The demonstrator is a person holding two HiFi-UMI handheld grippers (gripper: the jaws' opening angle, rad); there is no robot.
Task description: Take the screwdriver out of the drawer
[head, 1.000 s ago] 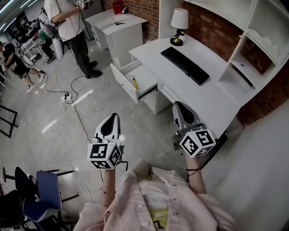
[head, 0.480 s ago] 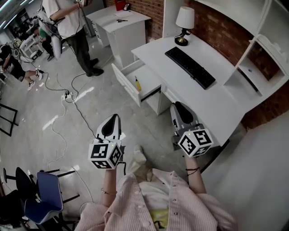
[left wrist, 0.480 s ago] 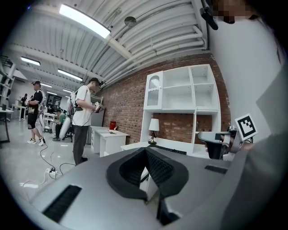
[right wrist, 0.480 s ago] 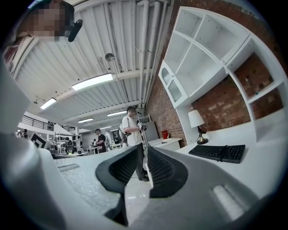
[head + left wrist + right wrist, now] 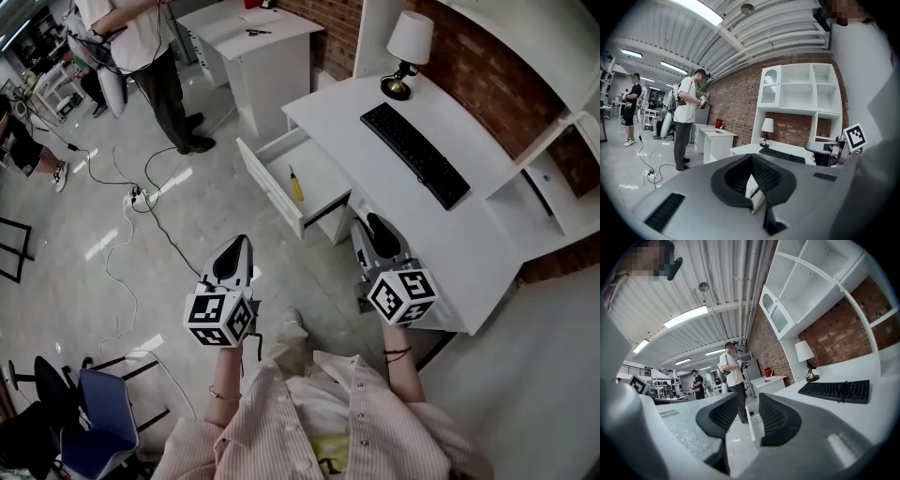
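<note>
right fingers (image 5: 776,420): just been opening, now wide apart, nothing between them. Only the white edge of the drawer (image 5: 270,185) showed through the gap, well beyond the tips. left fingers (image 5: 733,180): tips together, nothing held.

The right gripper (image 5: 372,228) sat just beside the front edge of the desk (image 5: 441,239). The left gripper (image 5: 234,246) was out over the floor (image 5: 141,244), apart from the desk. Both pointed ahead, toward the drawer.

The screwdriver (image 5: 296,185), yellow handle, lay flat in the open drawer, untouched. From the right fingers it was ahead and to the left, from the left fingers ahead and to the right. Its long axis ran roughly parallel to the drawer front, so close to the line both grippers pointed along. Handle end looked nearer the grippers; too small to be sure.

In the head view neither gripper was clearly nearer. My call: the right one takes it, being the open one. The fingers would need to straddle the handle across its axis, coming in from above.
</note>
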